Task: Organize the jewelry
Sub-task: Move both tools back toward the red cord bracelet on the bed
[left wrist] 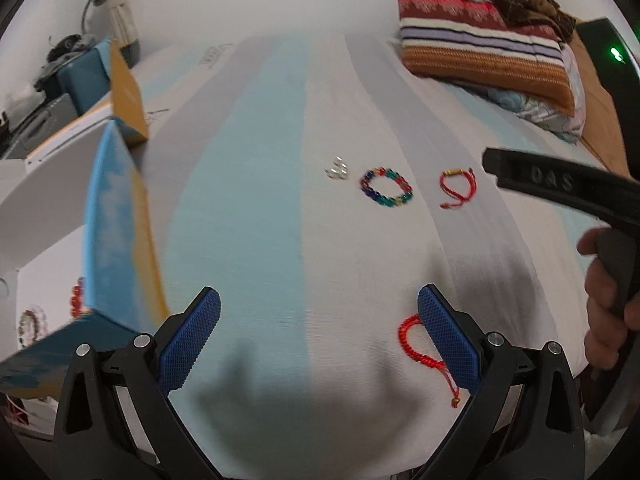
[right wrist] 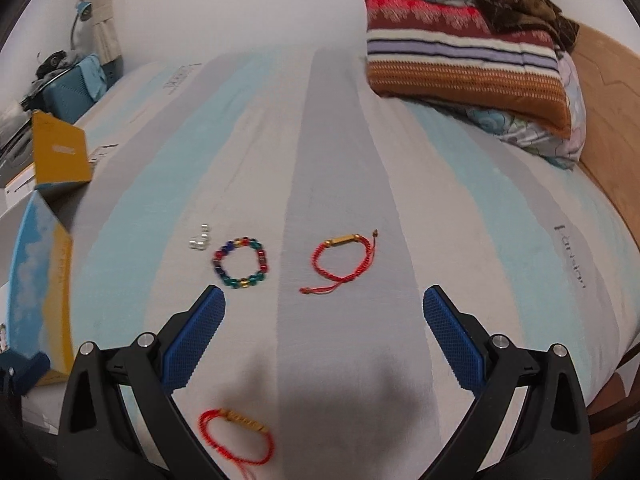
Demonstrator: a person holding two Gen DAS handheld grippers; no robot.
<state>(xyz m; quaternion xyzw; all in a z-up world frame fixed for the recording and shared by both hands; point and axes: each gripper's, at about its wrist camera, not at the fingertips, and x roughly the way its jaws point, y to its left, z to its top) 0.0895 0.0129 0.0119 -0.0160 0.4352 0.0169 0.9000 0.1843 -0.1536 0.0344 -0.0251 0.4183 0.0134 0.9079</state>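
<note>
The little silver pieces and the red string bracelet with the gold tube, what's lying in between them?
The round bracelet of multicoloured glass beads lies between the small silver pieces and the red string bracelet with the gold tube, on the striped bedsheet. Both wrist views show it.

- A bed with a striped blue, grey and white sheet is being seen.
- Silver earrings, a multicoloured bead bracelet and two red cord bracelets are being carried on it.
- Folded blankets are being piled at its far right.
- An open box is being borne at its left edge.
</note>
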